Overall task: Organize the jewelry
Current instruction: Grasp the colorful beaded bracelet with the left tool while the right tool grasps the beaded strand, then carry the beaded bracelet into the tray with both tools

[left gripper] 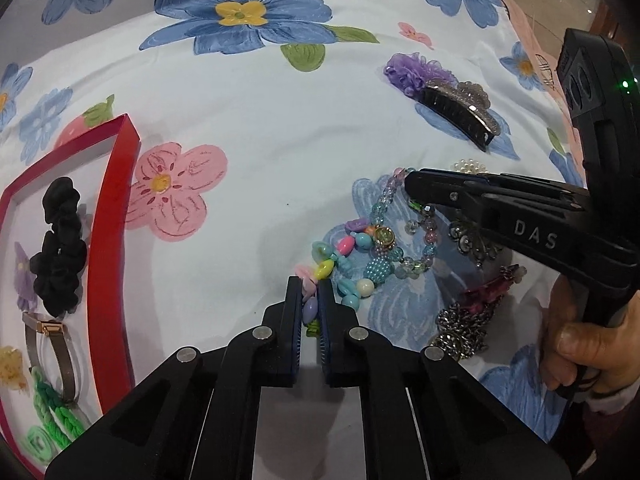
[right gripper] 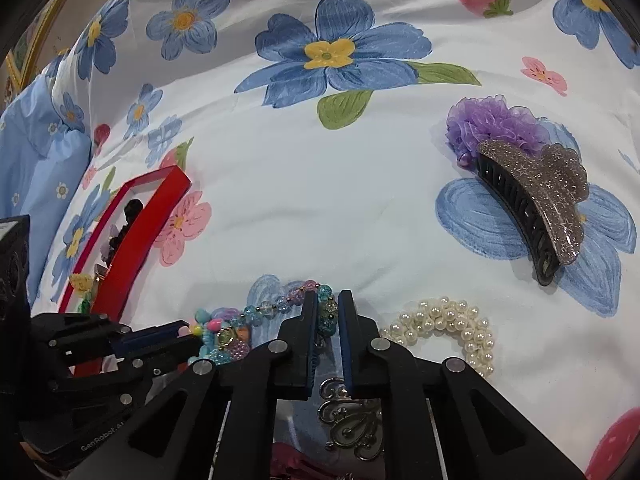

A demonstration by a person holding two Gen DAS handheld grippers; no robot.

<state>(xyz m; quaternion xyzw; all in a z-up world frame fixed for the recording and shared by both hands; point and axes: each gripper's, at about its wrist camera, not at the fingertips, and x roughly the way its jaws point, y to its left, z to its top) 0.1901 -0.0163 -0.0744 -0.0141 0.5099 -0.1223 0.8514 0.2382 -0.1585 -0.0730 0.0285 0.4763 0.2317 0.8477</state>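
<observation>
My left hand-held gripper [left gripper: 309,304] is pinching the pastel bead bracelet [left gripper: 344,264] on the flowered bedsheet [left gripper: 280,128], its lilac bead caught between the pads. My right hand-held gripper [right gripper: 329,316] is clamped on the clear glass-bead bracelet [right gripper: 280,304] just beside it. The red box [left gripper: 120,216] lies well to the left, holding a black scrunchie [left gripper: 60,248] and a watch [left gripper: 48,344].

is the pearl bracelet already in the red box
No, the pearl bracelet lies on the floral sheet beside the right gripper, well apart from the red box.
</observation>
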